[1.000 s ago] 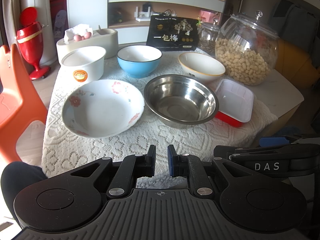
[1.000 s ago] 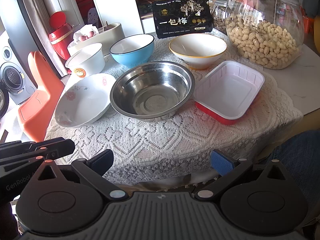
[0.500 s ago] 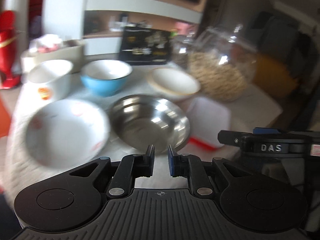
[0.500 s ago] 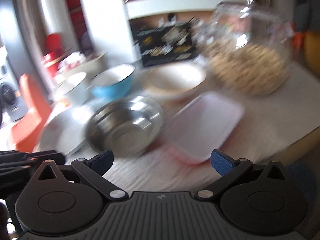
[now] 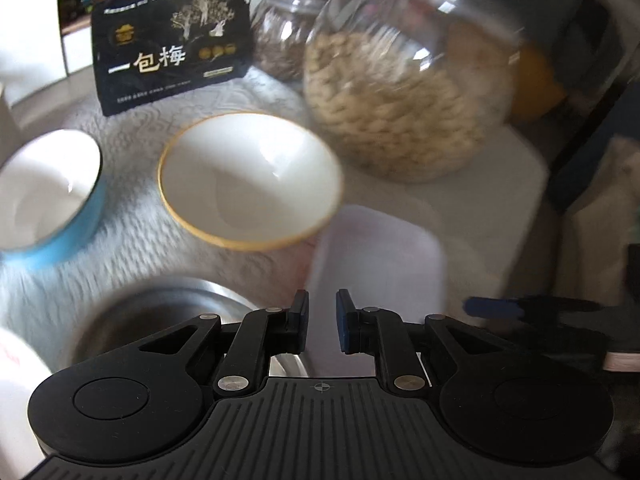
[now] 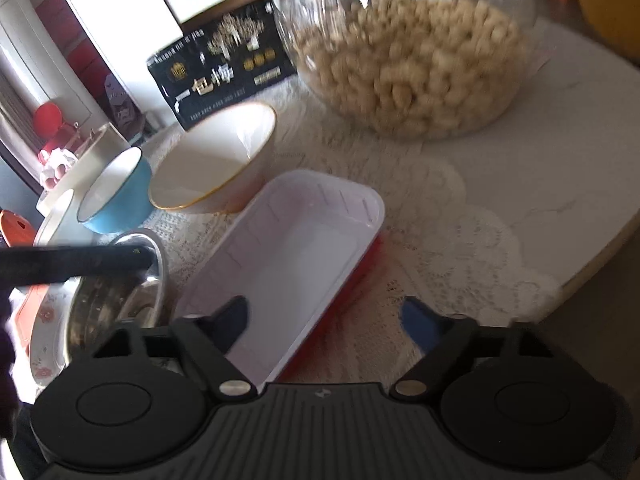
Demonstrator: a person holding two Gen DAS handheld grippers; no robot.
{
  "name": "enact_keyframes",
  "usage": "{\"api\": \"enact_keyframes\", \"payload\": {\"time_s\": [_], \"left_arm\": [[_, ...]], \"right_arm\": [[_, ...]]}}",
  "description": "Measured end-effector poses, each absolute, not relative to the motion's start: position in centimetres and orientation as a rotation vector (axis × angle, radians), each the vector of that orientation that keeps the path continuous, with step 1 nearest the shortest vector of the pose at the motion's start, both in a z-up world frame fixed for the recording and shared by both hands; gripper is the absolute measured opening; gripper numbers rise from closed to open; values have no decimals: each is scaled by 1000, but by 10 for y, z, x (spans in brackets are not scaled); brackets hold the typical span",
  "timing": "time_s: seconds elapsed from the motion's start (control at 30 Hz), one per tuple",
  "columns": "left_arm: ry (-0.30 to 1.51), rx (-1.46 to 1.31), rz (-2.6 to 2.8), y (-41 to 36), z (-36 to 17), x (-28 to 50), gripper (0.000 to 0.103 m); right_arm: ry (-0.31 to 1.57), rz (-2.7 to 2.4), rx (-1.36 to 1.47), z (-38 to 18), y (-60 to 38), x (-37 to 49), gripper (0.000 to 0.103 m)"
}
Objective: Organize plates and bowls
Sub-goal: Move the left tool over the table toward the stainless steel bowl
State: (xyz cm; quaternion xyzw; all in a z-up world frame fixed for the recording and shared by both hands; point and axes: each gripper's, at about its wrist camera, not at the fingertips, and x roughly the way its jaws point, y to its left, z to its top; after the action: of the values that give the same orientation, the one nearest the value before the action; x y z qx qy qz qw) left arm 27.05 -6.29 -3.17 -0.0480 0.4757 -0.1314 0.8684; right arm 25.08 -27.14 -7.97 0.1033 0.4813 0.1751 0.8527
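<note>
— How do the two tongs stand?
— The left tongs (image 5: 322, 320) are clenched on nothing, poised above the near end of the one white-lined red rectangular tray (image 6: 288, 252). The right tongs (image 6: 324, 320) are released, their jaws having just been closing; the tray's near right edge lies between them, untouched.

— How many dishes?
— Five bowls on the lace-covered desk (image 6: 460, 240): one gold-rimmed white bowl (image 5: 250, 180) behind the tray, one blue bowl (image 5: 48, 196) to its left, one steel bowl (image 5: 160, 312) beside the tray, one floral-patterned white bowl (image 6: 44, 320) and one plain white bowl (image 6: 54, 220) at the left edge.

— What crowds them?
— One peanut-filled glass jar (image 6: 408, 60), one smaller jar (image 5: 280, 44) and one black packet (image 5: 172, 44) behind.
</note>
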Motion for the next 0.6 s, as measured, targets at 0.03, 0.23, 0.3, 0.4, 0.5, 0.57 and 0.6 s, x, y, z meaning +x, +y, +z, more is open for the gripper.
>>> {"api": "enact_keyframes", "payload": {"time_s": [0.03, 0.23, 0.3, 0.4, 0.5, 0.57, 0.6], "left_arm": [[1011, -81, -266, -66, -37, 279, 16], [1088, -9, -243, -75, -66, 310, 16], [1071, 17, -226, -79, -69, 316, 17], [1102, -39, -257, -83, -75, 325, 18], [1124, -93, -308, -93, -81, 328, 26], [1121, -131, -328, -99, -83, 330, 26], [1116, -166, -337, -100, -84, 331, 26]], "right_arm": [[1032, 379, 228, -83, -272, 257, 66], [1176, 463, 422, -106, -290, 302, 63], [1185, 477, 448, -107, -291, 311, 63], [1183, 495, 485, -107, -296, 324, 63], [1146, 478, 490, -102, -303, 336, 64], [1119, 446, 471, -100, -308, 344, 64], [1109, 432, 467, -99, -311, 348, 64]]}}
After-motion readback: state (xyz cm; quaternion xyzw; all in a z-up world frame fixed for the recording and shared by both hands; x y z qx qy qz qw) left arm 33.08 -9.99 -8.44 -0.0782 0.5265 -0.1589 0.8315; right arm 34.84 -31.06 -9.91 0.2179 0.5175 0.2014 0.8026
